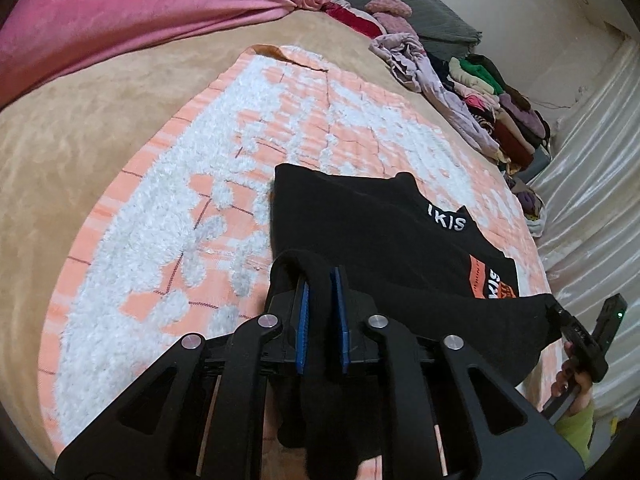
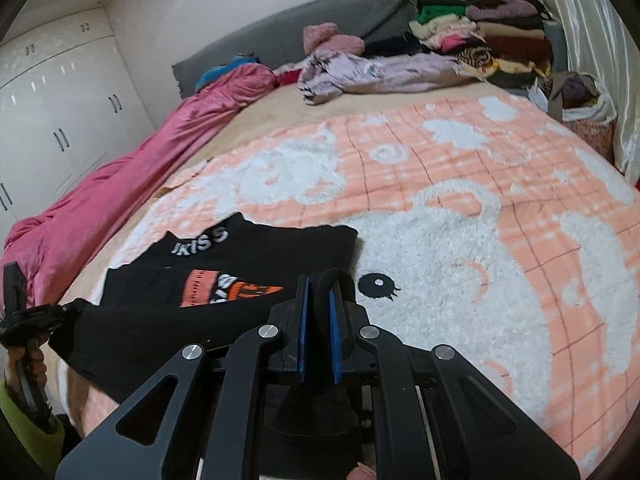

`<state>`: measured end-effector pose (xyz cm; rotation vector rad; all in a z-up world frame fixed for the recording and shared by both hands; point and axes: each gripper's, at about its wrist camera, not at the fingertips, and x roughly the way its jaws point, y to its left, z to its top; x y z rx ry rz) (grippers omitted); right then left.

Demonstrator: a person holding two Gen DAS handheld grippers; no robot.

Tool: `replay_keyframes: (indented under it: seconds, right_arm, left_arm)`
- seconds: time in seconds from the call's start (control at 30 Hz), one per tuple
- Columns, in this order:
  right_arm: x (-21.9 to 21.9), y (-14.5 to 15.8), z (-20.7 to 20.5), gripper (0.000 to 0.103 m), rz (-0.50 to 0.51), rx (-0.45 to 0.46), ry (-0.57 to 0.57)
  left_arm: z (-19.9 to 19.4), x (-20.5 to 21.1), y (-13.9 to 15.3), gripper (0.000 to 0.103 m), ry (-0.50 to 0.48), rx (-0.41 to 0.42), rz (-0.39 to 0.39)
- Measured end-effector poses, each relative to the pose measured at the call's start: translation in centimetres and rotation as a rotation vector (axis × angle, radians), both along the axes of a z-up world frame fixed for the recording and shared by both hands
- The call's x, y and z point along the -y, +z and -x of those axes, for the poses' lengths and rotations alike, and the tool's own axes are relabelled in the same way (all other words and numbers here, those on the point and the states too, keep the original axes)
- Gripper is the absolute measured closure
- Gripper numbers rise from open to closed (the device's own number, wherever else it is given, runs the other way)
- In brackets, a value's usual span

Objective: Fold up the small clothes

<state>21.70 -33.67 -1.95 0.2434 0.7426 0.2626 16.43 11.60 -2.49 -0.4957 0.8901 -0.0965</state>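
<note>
A small black top (image 1: 372, 220) with white "KISS" lettering and an orange print lies partly on the peach-and-white blanket (image 1: 168, 216), its near edge lifted. My left gripper (image 1: 322, 280) is shut on one near corner of the top. My right gripper (image 2: 318, 284) is shut on the other near corner of the black top (image 2: 224, 264). The lifted hem stretches between the two grippers. The right gripper also shows in the left wrist view (image 1: 560, 312), and the left gripper shows at the left edge of the right wrist view (image 2: 64, 312).
A pile of unfolded clothes (image 2: 460, 48) sits at the head of the bed by a grey headboard (image 2: 320, 28). A pink duvet (image 2: 132, 164) lies along the bed's side. White wardrobes (image 2: 52, 120) stand beyond it, and a shiny curtain (image 1: 592, 160) hangs on the other side.
</note>
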Motion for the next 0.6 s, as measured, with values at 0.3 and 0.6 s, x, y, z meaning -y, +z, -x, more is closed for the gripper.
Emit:
replay_keyframes:
  seconds: [0.3,0.6]
  right_arm:
    - [-0.3,-1.4,-1.1,0.084,0.003,-0.045,-0.018]
    - [-1.9,0.3,0.2,0.053,0.107,-0.005,-0.006]
  left_arm:
    - [0.4,0.5,0.5,0.091,-0.024,0.035,-0.044]
    - [1.3,0.8,1.8,0.064,-0.021,0.09,-0.13]
